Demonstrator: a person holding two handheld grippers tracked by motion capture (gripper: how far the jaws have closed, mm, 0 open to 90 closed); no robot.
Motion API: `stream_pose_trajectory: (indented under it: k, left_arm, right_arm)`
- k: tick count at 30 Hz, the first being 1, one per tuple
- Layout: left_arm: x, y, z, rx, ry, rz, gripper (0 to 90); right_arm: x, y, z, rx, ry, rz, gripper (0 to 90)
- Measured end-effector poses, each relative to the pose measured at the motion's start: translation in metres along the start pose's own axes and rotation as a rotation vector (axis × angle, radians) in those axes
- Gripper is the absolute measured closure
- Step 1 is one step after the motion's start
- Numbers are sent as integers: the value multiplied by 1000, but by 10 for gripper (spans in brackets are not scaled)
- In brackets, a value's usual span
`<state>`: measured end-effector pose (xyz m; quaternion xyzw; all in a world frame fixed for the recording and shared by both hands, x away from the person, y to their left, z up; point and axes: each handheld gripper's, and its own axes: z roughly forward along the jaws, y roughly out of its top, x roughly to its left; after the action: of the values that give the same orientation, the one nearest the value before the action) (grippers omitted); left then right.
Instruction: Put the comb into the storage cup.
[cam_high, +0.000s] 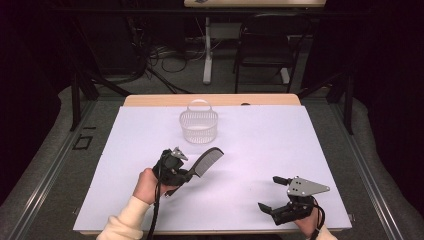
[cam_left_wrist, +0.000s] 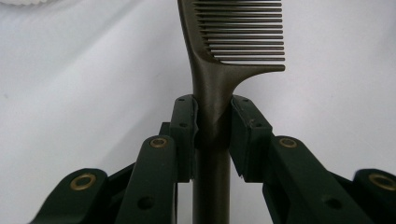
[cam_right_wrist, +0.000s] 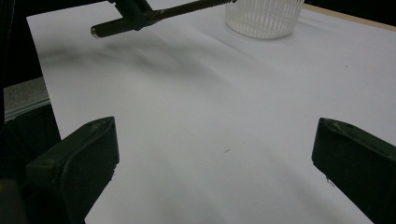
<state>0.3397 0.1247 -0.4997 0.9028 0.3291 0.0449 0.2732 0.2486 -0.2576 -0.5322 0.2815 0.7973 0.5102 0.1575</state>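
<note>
Left gripper (cam_high: 191, 172) clenched on comb (cam_high: 207, 161) at the handle; fingers (cam_left_wrist: 183, 125) pinching the shaft just below the teeth, handle end sticking out behind. Comb held off the table (cam_high: 260, 150), teeth end pointing far and right, near middle of the sheet. Basket (cam_high: 199, 126) upright at the far middle, well apart from the comb, handle arch up, apparently empty inside.

Right gripper (cam_high: 270, 192) resting near right, fingers (cam_right_wrist: 74, 163) spread wide, nothing between them.

Likely step: carry comb to basket and drop in.

Notes for doing it well:
- Keep grip firm; thin handle, prone to pivot between pads if swung fast.
- Lift a little more before travel, so teeth clear the rim.
- Approach from the near side, beside the handle arch, not under it.
- Tip teeth end down over the opening; long comb, probably leaning against the wall rather than lying flat.
- Release only once the low end is inside; light basket, apt to tip or slide if pushed.
- Right gripper free to steady the rim if needed.
</note>
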Motion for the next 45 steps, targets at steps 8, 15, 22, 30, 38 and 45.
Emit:
stream_pose_trajectory:
  k: [8, 15, 22, 30, 38, 45]
  left_arm:
    - [1, -2, -4, -66, 8, -7, 724]
    - [4, -4, -6, -112, 18, -11, 724]
    - [5, -4, -5, -141, 23, -7, 724]
    - [7, -3, -6, -174, 36, -7, 725]
    - [5, -3, -10, -204, 52, 0, 725]
    - [5, -3, -12, -225, 75, -1, 724]
  right_arm:
    - [-1, -1, 0, -5, -1, 2, 4]
    - [0, -1, -2, 1, -4, 2, 4]
    - [0, -3, -4, 5, -13, 6, 4]
    - [-1, -5, -5, 11, -32, 16, 0]
    - [-1, -4, -5, -3, -27, 19, 0]
    - [-2, -4, -5, 4, -21, 15, 0]
